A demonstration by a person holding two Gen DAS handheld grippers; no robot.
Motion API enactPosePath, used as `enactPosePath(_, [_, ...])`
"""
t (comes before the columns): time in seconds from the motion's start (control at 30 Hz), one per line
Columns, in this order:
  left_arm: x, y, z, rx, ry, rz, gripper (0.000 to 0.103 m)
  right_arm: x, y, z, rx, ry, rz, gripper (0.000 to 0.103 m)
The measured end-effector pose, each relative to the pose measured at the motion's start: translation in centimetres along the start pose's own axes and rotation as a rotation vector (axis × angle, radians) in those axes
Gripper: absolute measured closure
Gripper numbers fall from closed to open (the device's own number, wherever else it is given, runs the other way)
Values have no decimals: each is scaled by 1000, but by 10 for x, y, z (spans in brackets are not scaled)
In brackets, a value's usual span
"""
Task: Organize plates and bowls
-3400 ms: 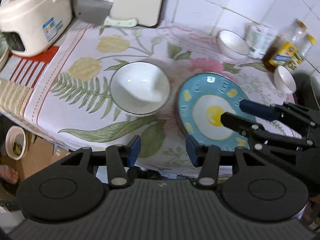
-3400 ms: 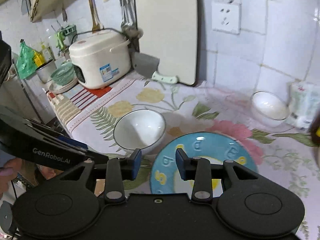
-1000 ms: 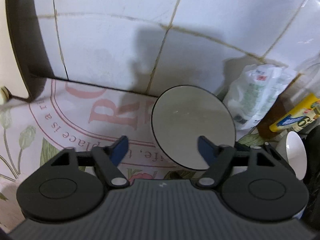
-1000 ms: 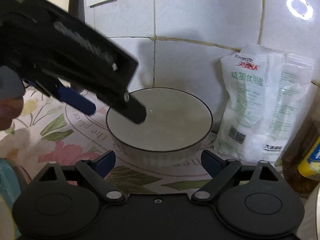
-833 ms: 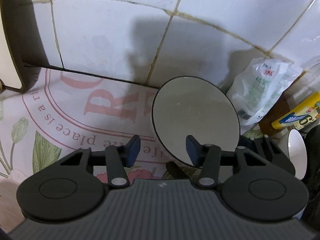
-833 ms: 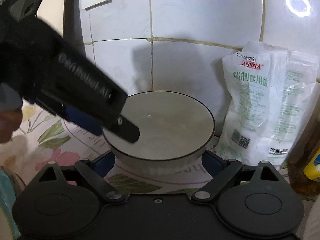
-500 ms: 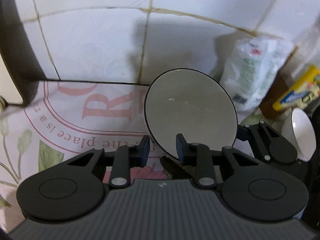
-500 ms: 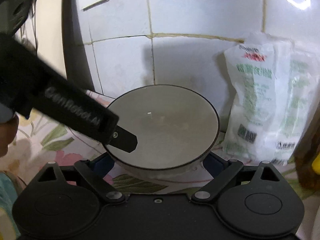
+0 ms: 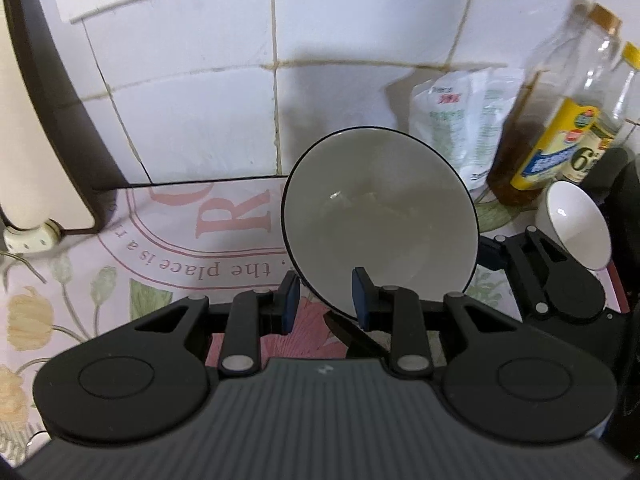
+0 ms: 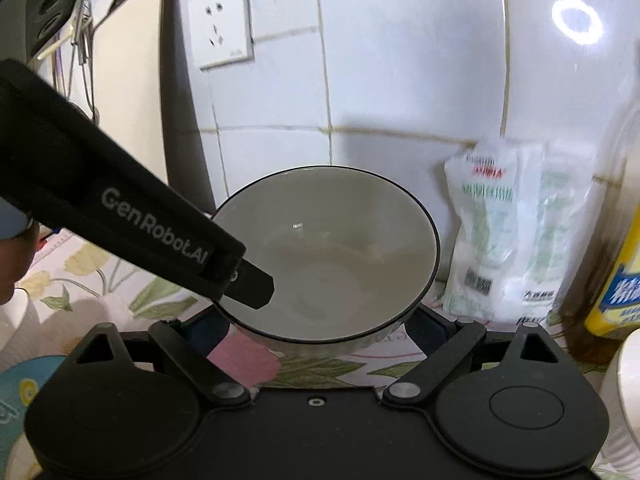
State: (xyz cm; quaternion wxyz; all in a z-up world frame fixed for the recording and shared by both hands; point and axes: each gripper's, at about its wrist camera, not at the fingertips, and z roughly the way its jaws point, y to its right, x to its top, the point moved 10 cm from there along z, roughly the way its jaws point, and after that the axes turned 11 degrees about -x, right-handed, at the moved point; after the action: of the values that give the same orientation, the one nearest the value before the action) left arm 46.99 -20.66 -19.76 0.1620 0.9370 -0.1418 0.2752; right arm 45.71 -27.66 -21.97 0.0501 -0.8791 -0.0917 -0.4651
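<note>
White bowl (image 9: 380,216) tilts, mouth facing left gripper (image 9: 323,305); rim pinched.

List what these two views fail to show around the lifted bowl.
- Bowl underside, right wrist view: hidden by its own wall, so whether it clears the cloth is unclear.
- Right gripper pads: covered by the bowl's rim, so contact cannot be told.
- Small bowl, left wrist view: base hidden behind the right gripper.
- Bag print: blurred.

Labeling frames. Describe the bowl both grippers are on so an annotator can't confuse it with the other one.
Start at the tiled wall and the white bag against it. The bowl is lifted and tilted just ahead, left gripper pinching its near rim. Larger than the white bowl, with a dark rim.
</note>
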Motion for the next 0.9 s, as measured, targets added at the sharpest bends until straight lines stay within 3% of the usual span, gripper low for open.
enactPosePath(0.3, [-10, 10, -56, 35, 40, 10, 77, 16, -19, -52, -23, 66, -24, 7])
enactPosePath(0.9, [-68, -1, -162, 67, 36, -18, 77, 27, -95, -150, -11, 72, -124, 7])
